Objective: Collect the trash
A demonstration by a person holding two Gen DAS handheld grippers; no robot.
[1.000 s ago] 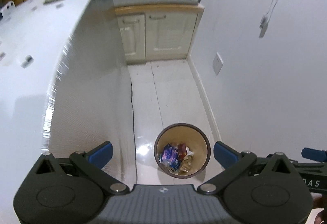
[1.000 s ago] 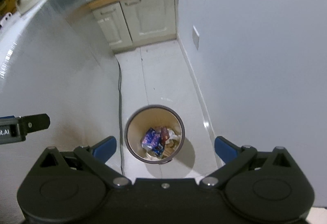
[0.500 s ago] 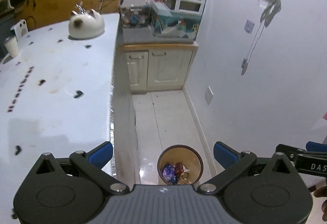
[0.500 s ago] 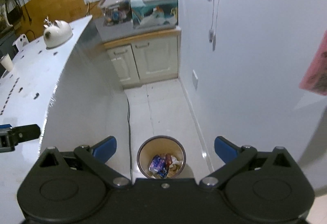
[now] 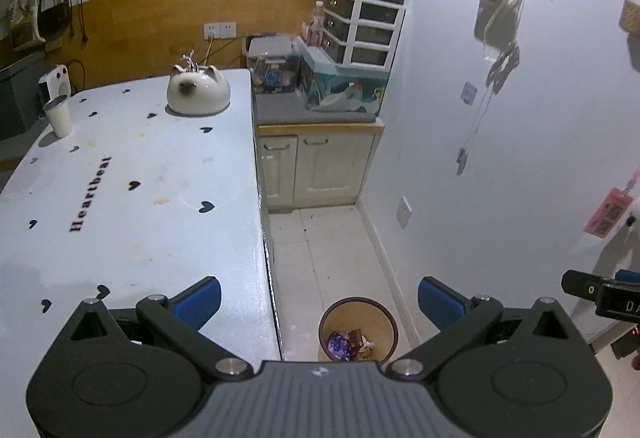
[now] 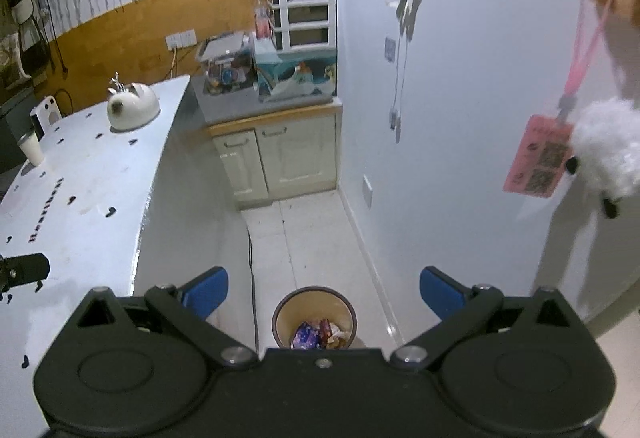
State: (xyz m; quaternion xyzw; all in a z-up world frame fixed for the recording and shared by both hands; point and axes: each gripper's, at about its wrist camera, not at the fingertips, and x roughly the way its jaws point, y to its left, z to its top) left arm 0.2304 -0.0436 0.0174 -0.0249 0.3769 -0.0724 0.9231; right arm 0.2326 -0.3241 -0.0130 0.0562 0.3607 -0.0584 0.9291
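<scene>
Left wrist and right wrist views show both grippers' jaws spread wide, empty, above the trash bin (image 5: 358,330).

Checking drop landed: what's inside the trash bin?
Trash bin holds a purple-blue wrapper, a red packet and pale scraps. Its near side is hidden behind the tongs' body.

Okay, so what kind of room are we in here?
Most likely a small home kitchen or dining corner: a white table with a cat-shaped kettle, low cabinets under a cluttered counter, and a trash bin on the tiled floor. Both grippers are open and empty.
</scene>
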